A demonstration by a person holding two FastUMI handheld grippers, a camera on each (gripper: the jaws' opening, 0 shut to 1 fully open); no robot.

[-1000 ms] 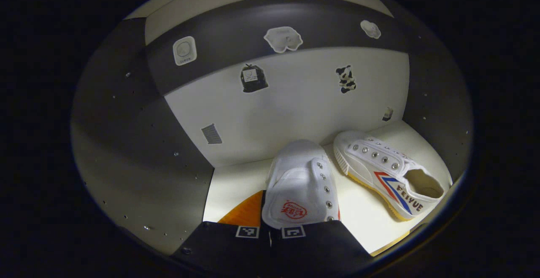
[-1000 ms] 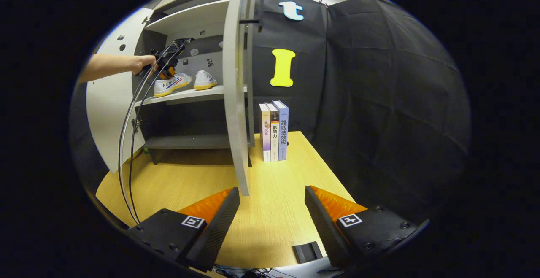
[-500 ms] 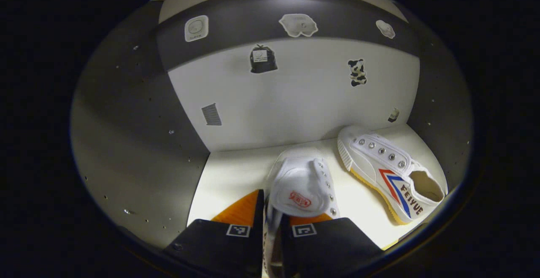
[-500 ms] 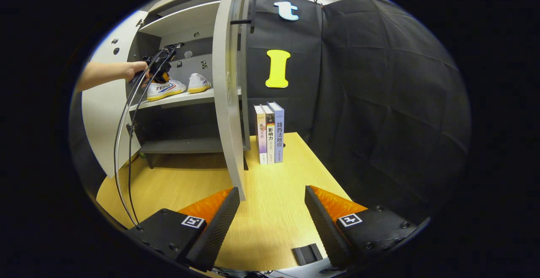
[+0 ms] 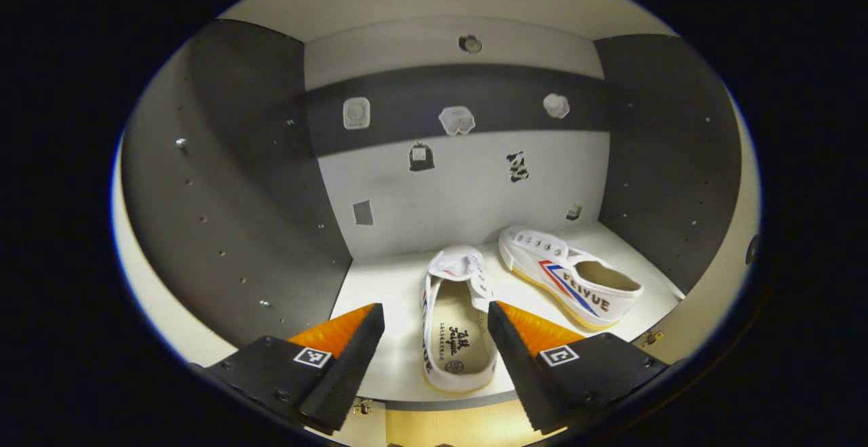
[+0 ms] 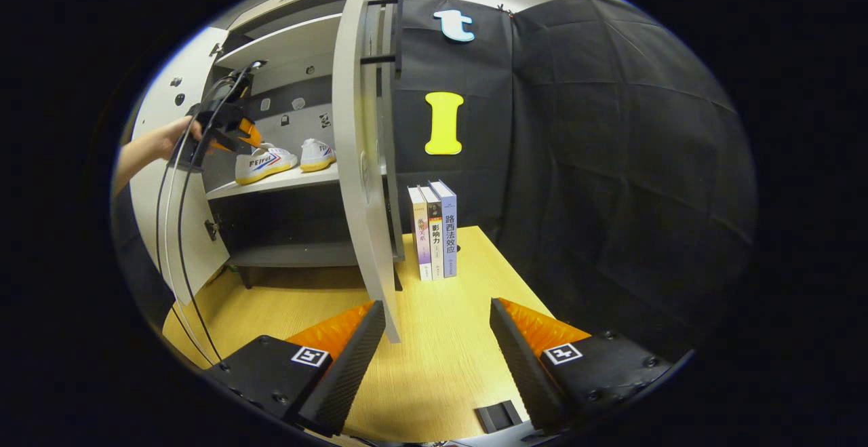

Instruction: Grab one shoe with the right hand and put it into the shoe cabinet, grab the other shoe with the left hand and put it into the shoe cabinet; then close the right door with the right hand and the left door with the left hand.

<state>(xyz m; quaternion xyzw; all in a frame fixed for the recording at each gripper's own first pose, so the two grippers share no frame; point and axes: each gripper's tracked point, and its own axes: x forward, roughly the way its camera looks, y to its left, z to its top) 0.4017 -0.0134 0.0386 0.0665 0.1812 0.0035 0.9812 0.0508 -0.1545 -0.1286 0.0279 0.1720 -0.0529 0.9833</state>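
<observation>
Left claw (image 5: 434, 318): fingers spread wide, holding nothing, positioned at the near edge of the cabinet shelf (image 5: 386, 284). The near shoe (image 5: 456, 318) lies on that shelf between the two fingers without visible contact, heel toward the camera, toe toward the back panel, insole exposed. The second shoe (image 5: 573, 283) lies on the same shelf to the right and slightly farther back, angled with its toe to the far left, apart from the first. Small stickers (image 5: 458, 120) are fixed to the cabinet back panel above the shoes. Right claw (image 6: 437, 338): fingers spread wide, holding nothing, positioned above the wooden desk (image 6: 434, 352), well apart from the cabinet interior. In the right gripper view, the right door (image 6: 359, 162) stands open, edge-on to the camera; the left door (image 6: 169, 182) also stands open at the far left. In this view the left claw (image 6: 234, 136), held by a hand (image 6: 169, 142) with cables (image 6: 180, 243) hanging from it, sits just in front of the shelf, beside both shoes (image 6: 285, 159). Three books (image 6: 437, 230) stand upright on the desk to the right of the right door, against the booth wall.
</observation>
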